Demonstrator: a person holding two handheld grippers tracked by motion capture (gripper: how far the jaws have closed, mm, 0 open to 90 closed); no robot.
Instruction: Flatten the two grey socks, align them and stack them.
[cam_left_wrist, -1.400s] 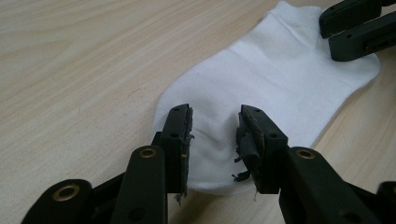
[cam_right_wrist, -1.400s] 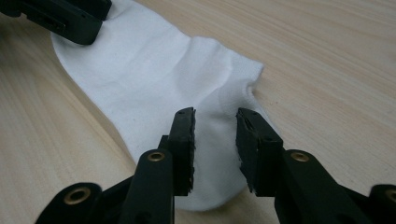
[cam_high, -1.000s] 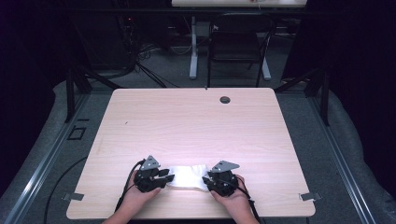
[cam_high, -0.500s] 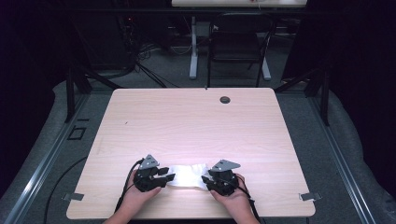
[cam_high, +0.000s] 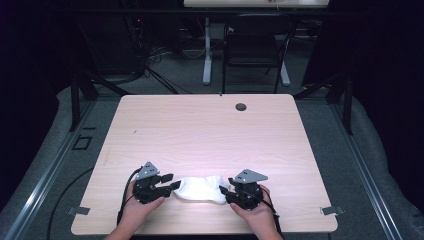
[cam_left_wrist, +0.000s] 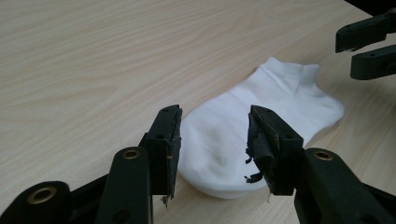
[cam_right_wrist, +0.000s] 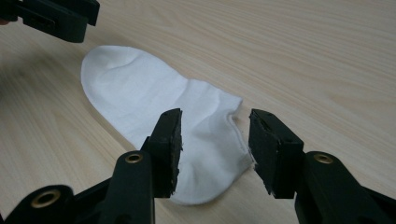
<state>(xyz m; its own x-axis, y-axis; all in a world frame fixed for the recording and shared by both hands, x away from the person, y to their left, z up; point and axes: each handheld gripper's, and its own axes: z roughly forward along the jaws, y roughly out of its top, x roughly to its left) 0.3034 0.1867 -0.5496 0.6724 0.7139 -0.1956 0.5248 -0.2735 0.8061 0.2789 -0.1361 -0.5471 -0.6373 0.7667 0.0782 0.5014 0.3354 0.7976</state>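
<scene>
A white sock (cam_high: 201, 189) lies flat on the pale wooden surface (cam_high: 210, 135), stretched between the two sets of fingers near the person's edge. The left gripper (cam_high: 169, 183) sits at the sock's rounded toe end, its fingers (cam_left_wrist: 166, 140) spread wide and released; from the left gripper view the toe lies under and between them, with no pad pressing on the cloth. Those fingers have just been opening. The right gripper (cam_high: 226, 192) sits at the other end, where the cuff opening and heel are; its fingers (cam_right_wrist: 271, 144) are likewise spread and released, having just been opening too, and the cuff edge lies under the gap between them, free of both pads.

The sock's long axis runs from one set of fingers straight across to the other, toe toward the left fingers, cuff toward the right ones. It looks slightly rumpled around the cuff, smoother toward the toe
</scene>
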